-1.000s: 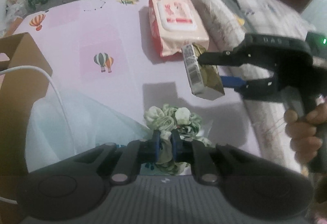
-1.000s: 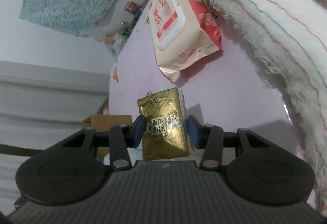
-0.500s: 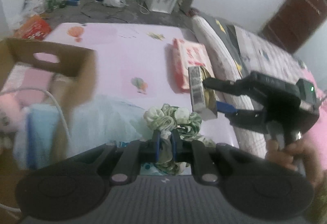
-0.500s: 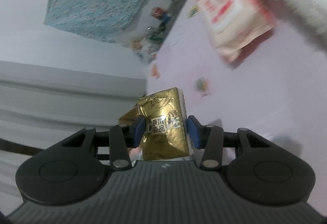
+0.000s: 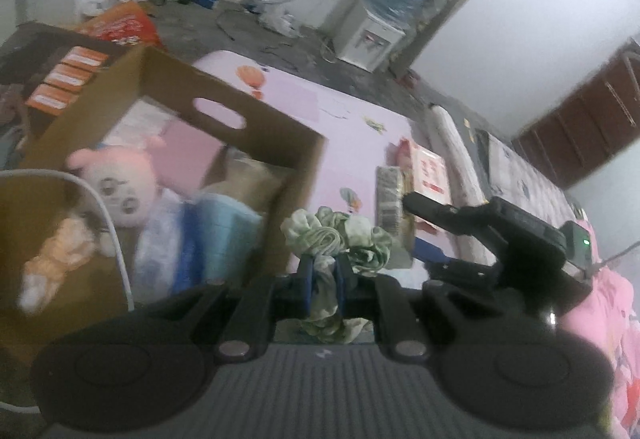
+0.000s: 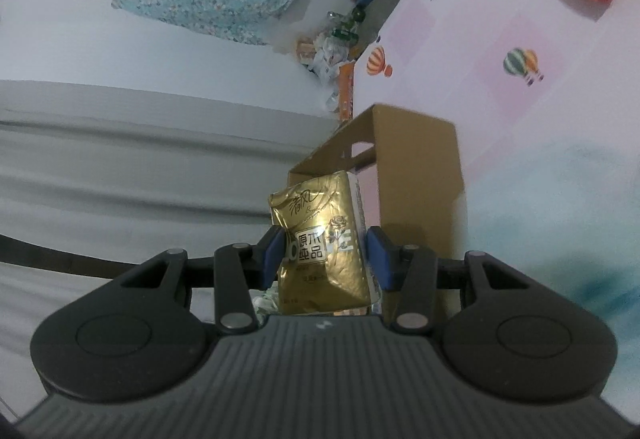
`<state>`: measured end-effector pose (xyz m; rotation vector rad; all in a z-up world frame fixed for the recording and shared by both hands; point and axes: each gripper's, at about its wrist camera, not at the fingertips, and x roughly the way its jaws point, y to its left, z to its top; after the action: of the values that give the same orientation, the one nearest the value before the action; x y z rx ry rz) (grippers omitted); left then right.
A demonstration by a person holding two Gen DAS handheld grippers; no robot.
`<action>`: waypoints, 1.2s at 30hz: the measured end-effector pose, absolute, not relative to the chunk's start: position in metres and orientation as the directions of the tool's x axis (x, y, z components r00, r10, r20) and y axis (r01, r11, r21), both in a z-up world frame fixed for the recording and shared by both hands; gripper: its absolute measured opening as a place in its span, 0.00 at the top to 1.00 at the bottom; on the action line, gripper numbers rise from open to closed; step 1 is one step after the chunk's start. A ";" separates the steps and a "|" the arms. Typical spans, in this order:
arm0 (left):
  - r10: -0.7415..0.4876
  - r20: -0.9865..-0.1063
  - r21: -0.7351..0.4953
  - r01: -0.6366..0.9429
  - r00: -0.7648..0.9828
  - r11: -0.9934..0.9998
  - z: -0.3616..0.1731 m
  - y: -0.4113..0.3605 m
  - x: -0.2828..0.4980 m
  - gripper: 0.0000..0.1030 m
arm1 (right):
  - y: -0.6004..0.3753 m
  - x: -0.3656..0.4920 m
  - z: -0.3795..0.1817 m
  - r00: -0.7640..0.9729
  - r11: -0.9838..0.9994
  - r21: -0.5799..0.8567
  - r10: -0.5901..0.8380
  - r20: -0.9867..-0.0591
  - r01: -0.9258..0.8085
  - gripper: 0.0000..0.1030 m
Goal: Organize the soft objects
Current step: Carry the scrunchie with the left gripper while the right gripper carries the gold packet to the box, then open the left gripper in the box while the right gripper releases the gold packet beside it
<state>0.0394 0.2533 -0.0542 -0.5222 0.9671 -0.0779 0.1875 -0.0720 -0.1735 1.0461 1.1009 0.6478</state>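
My left gripper [image 5: 323, 275] is shut on a green-and-white scrunchie [image 5: 340, 235], held in the air beside the right wall of an open cardboard box [image 5: 224, 107]. The box holds a pink plush doll [image 5: 120, 183], a blue pack [image 5: 224, 231] and other soft items. My right gripper [image 6: 326, 253] is shut on a gold tissue pack [image 6: 320, 239], raised and facing the box [image 6: 416, 167]. In the left wrist view the right gripper [image 5: 408, 227] holds that pack [image 5: 390, 199] just right of the scrunchie.
A pink wet-wipes pack [image 5: 428, 171] lies on the pink balloon-print sheet [image 6: 500, 39]. A rolled white blanket [image 5: 452, 143] runs along the sheet's far side. A water dispenser [image 5: 372, 35] and floor clutter stand beyond. A white cable [image 5: 108, 223] crosses the left.
Both grippers have risen and swung left toward the cardboard box with their items. The box interior has come into the left wrist view; the wipes pack has receded.
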 end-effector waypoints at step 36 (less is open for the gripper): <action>-0.051 -0.969 -0.087 -0.139 0.242 0.987 -0.195 0.388 0.015 0.79 | 0.227 0.111 -0.213 0.007 0.800 0.463 0.504 -0.864 -0.382 0.51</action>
<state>0.0153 0.3884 -0.1949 -0.1665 1.3271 0.0602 0.1108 0.2266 -0.2130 0.1067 1.4019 0.6946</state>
